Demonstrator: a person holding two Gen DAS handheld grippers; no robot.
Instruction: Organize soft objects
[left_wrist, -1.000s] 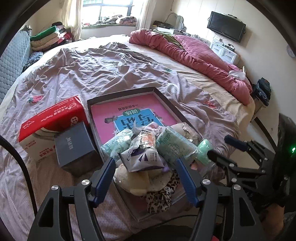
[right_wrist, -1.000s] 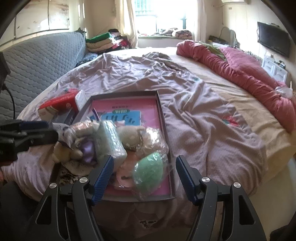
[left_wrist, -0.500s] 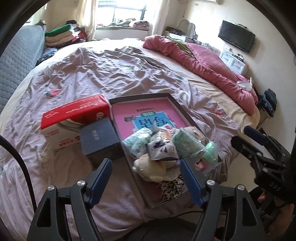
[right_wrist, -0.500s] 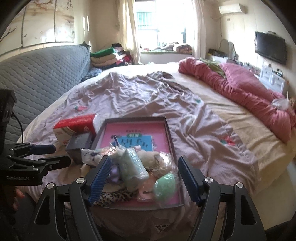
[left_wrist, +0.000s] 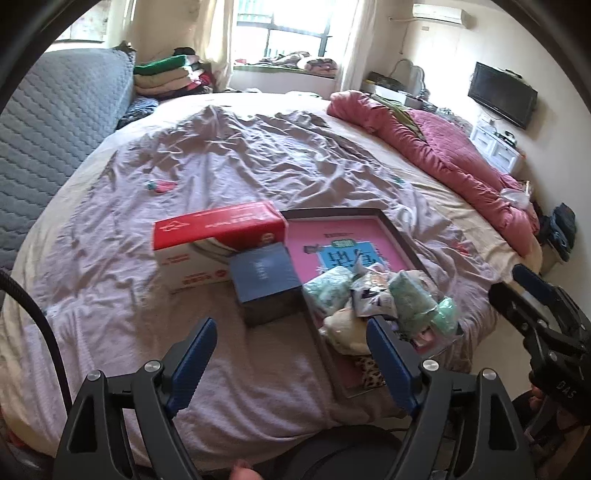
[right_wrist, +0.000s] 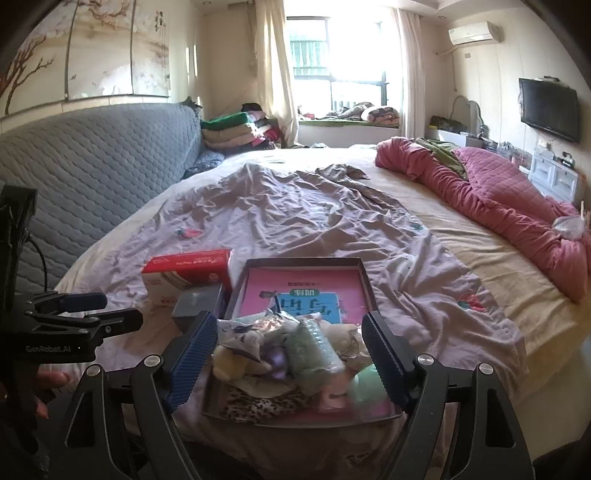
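Two grippers hang apart above the near edge of the bed, left gripper (left_wrist: 291, 354) and right gripper (right_wrist: 290, 349), each with its ribbed blue pads spread wide and holding nothing. The heap of soft objects (right_wrist: 291, 350), crinkly plastic-wrapped bundles and a plush toy, sits at the near end of a shallow rectangular tray (right_wrist: 364, 275) on the wrinkled mauve sheet (left_wrist: 236, 155), beside a glossy red carton (left_wrist: 218, 243) and a matte dark box (left_wrist: 264, 288).

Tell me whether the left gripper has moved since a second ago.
Yes. The left gripper has pulled back and leftward from the soft-item pile; the tray now sits farther away.
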